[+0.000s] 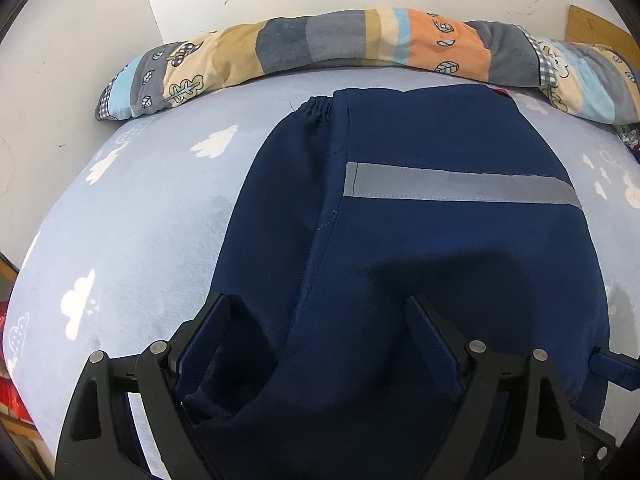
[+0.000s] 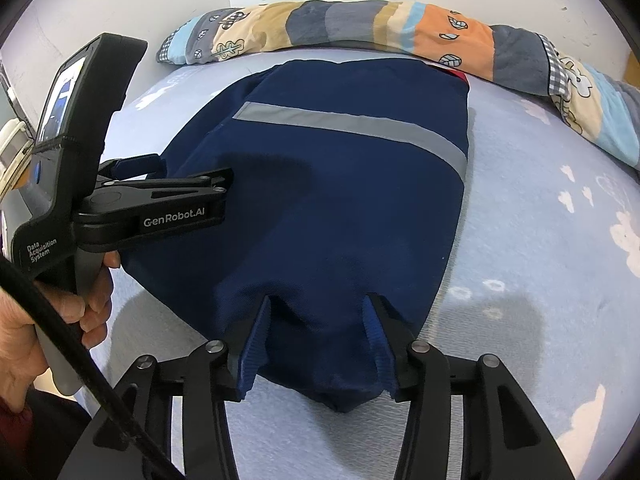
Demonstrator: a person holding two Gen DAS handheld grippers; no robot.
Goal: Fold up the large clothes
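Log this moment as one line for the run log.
folded navy garment with grey stripe on cloud-print sheet | left gripper open | right gripper open

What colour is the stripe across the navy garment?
Grey: the stripe runs across the navy garment. Shows best in the left wrist view.

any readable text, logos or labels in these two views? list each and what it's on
"GenRobot.AI": white lettering on the side of the left gripper, seen in the right wrist view.
"Data Acquisition System": white print on the black handle body of that same tool.
The small screen on top of that tool shows an image; nothing there is legible.
Nothing readable on the navy garment, the bedsheet or the patterned quilt; those carry only pictures.
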